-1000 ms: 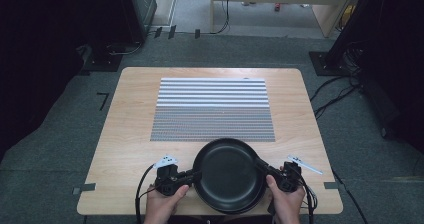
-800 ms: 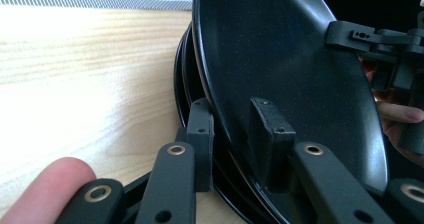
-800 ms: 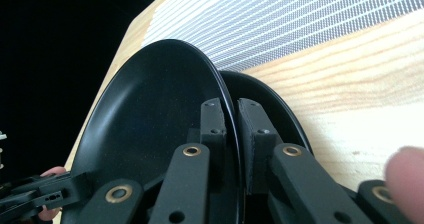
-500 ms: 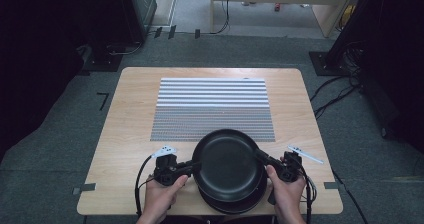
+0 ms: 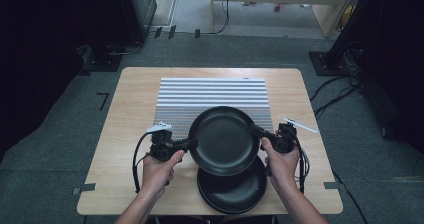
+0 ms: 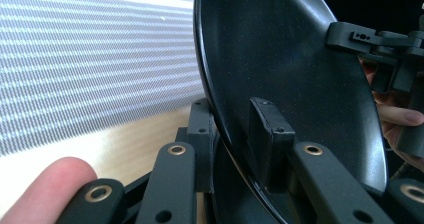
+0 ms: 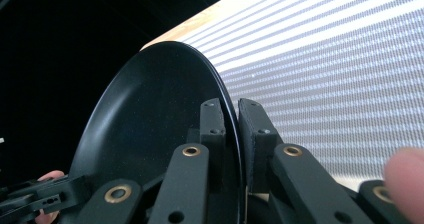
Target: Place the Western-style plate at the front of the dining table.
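Both tools, left [image 5: 190, 144] and right [image 5: 254, 130], clamp the upper black plate's [image 5: 222, 140] rim above another plate [image 5: 235, 191].

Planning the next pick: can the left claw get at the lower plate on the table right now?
Probably not yet. The left claw is shut on the upper plate's rim, and that plate hangs over part of the lower plate. Its near rim lies open once the claw is freed.

plates [image 5: 223, 139]: black, semi-gloss, finely speckled | table [image 5: 125, 114]: pale smooth wood | mat [image 5: 212, 96]: striped, possibly woven
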Demonstrator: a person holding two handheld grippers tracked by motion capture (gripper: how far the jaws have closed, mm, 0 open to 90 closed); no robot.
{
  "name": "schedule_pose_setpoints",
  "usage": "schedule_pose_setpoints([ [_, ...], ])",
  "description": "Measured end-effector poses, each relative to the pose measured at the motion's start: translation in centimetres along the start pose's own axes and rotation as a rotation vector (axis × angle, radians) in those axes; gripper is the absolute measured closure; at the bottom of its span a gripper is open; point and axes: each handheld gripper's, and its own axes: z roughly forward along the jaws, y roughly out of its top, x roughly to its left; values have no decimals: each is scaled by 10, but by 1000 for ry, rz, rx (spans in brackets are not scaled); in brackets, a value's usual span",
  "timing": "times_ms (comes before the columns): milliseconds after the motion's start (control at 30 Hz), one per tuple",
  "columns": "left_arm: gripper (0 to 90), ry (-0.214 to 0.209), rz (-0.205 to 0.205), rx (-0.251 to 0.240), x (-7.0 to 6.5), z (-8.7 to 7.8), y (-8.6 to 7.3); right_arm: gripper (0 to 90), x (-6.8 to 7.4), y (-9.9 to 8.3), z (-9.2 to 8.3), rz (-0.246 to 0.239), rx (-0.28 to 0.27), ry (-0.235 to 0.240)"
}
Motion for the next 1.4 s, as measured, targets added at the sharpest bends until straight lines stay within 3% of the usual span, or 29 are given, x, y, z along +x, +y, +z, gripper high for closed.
schedule_pose_setpoints([
  [67, 729, 3, -1, -1, 1, 1, 3, 821, 1, 5, 4, 3, 5, 0],
  [267, 735, 9, -32, -10, 14, 9, 29, 821, 1, 30, 27, -4, 15, 7],
  [367, 741, 16, -56, -21, 24, 17, 46, 820, -1, 45, 43, 16, 12, 5],
  [533, 743, 26, -71, -13, 34, 27, 59, 819, -4, 54, 56, 28, 14, -5],
  [800, 746, 61, -115, 17, 60, 53, 85, 816, -20, 70, 94, 79, 35, -34],
  [933, 746, 73, -129, 33, 69, 64, 91, 812, -26, 74, 107, 96, 35, -55],
  [1000, 747, 89, -150, 47, 77, 75, 96, 810, -33, 74, 117, 130, 46, -74],
  [1067, 748, 92, -159, 52, 79, 79, 97, 807, -37, 75, 123, 131, 44, -90],
  [1133, 756, 75, -208, 58, 88, 87, 98, 806, -39, 78, 129, 128, 43, -105],
  [1200, 756, 71, -218, 57, 90, 89, 98, 808, -42, 79, 133, 124, 32, -116],
  [1400, 758, 111, -258, 62, 101, 103, 98, 808, -51, 74, 146, 151, 42, -138],
])
